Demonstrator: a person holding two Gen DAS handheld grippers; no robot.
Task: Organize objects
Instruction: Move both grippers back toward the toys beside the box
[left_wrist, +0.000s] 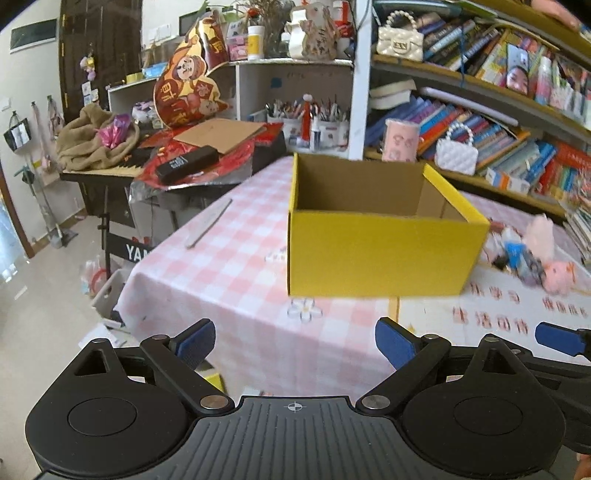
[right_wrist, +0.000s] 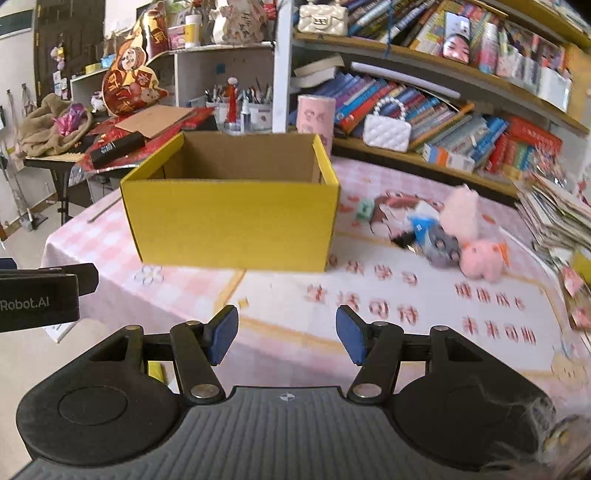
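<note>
- The left gripper (left_wrist: 295, 345) is at 6 o'clock in its own view. It points forward and tips down at the tabletop (left_wrist: 221, 280). Its jaws are wide apart, and nothing is between them.
- The right gripper (right_wrist: 287, 334) is also low at 6 o'clock in its view, tipped down the same way. Its jaws are apart with nothing between them.
- In the left view, one blue pad (left_wrist: 559, 341) of the right gripper peeks in at 4 o'clock. In the right view, the black side of the left gripper sits at 9 o'clock. So the two grippers are side by side.
- A yellow cardboard box (left_wrist: 380, 254) stands open on the tabletop, ahead of both grippers. I can see no toys inside it.
- A little pile of toys (right_wrist: 454, 236) lies on the tabletop, just to the right of the box, at 2 o'clock in the right view. It has a pink plush pig (right_wrist: 484, 260), a fluffy pink toy (right_wrist: 461, 212) and something blue (right_wrist: 421, 225). They are blurry.
- A small see-through flower (left_wrist: 304, 309) lies flat on the pink checked cloth, just in front of the box.
- Bookshelves (right_wrist: 443, 70) full of books stand behind the tabletop.
</note>
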